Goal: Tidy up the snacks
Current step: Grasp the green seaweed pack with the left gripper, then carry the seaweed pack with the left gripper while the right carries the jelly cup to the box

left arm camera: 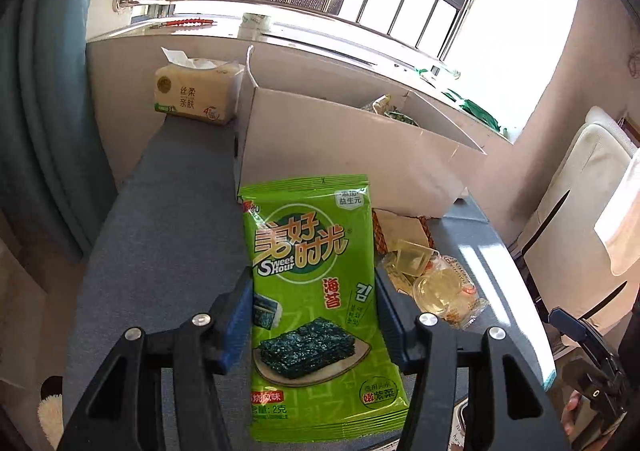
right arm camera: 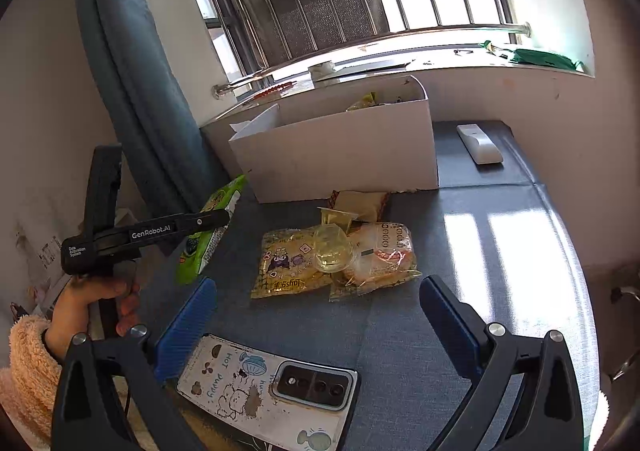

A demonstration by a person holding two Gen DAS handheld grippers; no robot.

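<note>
You are holding the green seaweed packet (left arm camera: 316,307) in the left claw (left arm camera: 314,315), the two blue pads pressing on its long edges at about mid-height, so the claw is clenched on the packet. In the right wrist view the packet (right arm camera: 212,231) is hanging clear of the surface (right arm camera: 400,331), tilted with its top end towards the white cardboard box (right arm camera: 340,155). Gripping it by the edges is keeping the flat bag stiff and its printed face in plain view, which in my judgement is suiting a drop into the box.

The box is standing open just beyond the packet, its flaps folded outward, and a few wrappers are showing over its rim; it is evidently serving as the collecting place.

To the right of the packet, the remaining snacks are lying in a loose heap on the surface: a yellow snack bag (right arm camera: 288,263), a clear-wrapped bread (right arm camera: 384,255) and a jelly cup (right arm camera: 332,247) resting on top of them. These are not yet sorted.

Your right claw (right arm camera: 318,315) is released and empty, jaws standing wide, pointing at that heap from the near side; a phone (right arm camera: 268,391) is lying just beneath it. A tissue pack (left arm camera: 196,91) is sitting left of the box, out of the working path.
</note>
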